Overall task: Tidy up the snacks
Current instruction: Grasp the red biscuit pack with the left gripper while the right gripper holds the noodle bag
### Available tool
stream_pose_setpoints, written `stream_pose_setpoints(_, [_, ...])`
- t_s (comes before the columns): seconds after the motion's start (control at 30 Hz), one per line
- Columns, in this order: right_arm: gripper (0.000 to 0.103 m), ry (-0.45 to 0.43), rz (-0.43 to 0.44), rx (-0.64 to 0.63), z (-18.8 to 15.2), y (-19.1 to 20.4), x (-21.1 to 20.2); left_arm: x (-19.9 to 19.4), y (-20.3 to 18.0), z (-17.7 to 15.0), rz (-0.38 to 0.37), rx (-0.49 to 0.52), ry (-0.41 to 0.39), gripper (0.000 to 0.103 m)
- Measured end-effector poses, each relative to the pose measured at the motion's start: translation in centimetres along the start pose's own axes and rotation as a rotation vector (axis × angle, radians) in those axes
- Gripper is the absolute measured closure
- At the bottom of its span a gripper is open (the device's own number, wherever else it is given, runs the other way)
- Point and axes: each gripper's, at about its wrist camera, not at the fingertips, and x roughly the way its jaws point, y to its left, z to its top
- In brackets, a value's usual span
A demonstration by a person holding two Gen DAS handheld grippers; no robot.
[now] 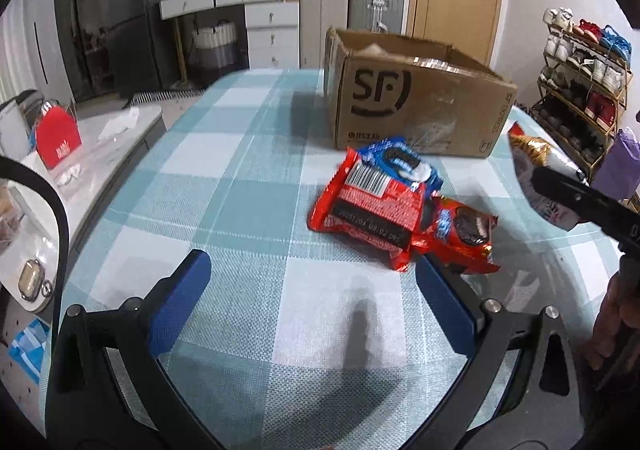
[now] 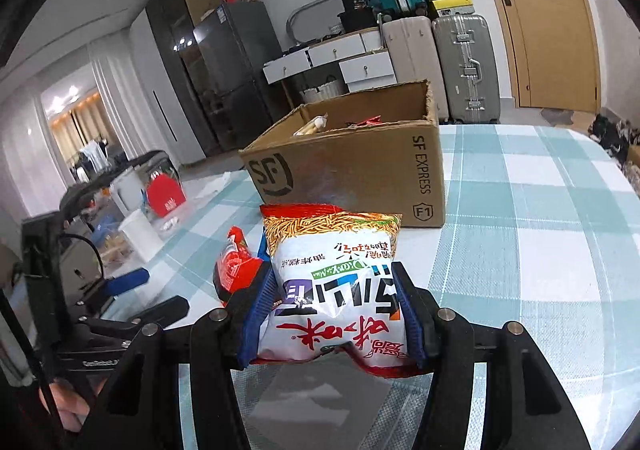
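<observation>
The right hand-held gripper (image 2: 334, 314) pinches a white noodle snack bag (image 2: 332, 282) above the bench (image 2: 540, 230). The left hand-held gripper (image 1: 312, 302) hangs spread and empty near the red cookie packs (image 1: 384, 210).

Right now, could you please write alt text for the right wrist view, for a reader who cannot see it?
The right claw grips a white and orange snack bag above a table with a checked cloth. Ahead stands an open cardboard box with a few items inside. The left claw shows at the left edge.

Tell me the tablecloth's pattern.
The tablecloth is a teal, pale blue and white check, clearest in the left wrist view.
</observation>
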Motion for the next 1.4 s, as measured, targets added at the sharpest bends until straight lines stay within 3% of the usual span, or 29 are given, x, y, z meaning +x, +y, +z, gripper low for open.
stream_pose_setpoints(0.1, [0.046, 0.007, 0.018, 0.032, 0.0, -0.6, -0.1, 1.2, 0.3, 0.1, -0.091, -0.007, 0.057, 0.001])
stream_pose_setpoints(0.2, [0.046, 0.009, 0.03, 0.05, 0.0, -0.9, -0.1, 1.6, 0.1, 0.5, -0.133, -0.012, 0.042, 0.001])
stream_pose_setpoints(0.33, [0.046, 0.011, 0.037, 0.059, 0.0, -1.0, 0.0, 3.0, -1.0, 1.9, -0.115, 0.064, 0.042, 0.001])
stream_pose_setpoints(0.77, [0.045, 0.02, 0.043, 0.067, 0.2, -1.3, 0.3, 7.4, -1.5, 4.8, -0.185, 0.127, 0.134, 0.002])
stream_pose_setpoints(0.8, [0.045, 0.021, 0.042, 0.068, 0.2, -1.3, 0.4, 7.6, -1.4, 4.9, -0.191, 0.123, 0.138, 0.004])
stream_pose_setpoints(0.9, [0.045, 0.025, 0.044, 0.076, 0.3, -1.4, 0.5, 7.9, -1.0, 4.8, -0.251, 0.119, 0.146, 0.029])
stream_pose_setpoints(1.03, [0.045, 0.028, 0.047, 0.088, 0.3, -1.6, 0.6, 7.8, -1.7, 4.2, -0.25, 0.204, 0.139, 0.052])
stream_pose_setpoints(1.17, [0.045, 0.026, 0.048, 0.095, 0.3, -1.7, 0.6, 7.6, -1.7, 3.8, -0.265, 0.223, 0.14, 0.055])
stream_pose_setpoints(1.4, [0.045, 0.026, 0.05, 0.099, 0.3, -1.8, 0.6, 5.3, 0.1, 3.4, -0.234, 0.124, 0.117, 0.055])
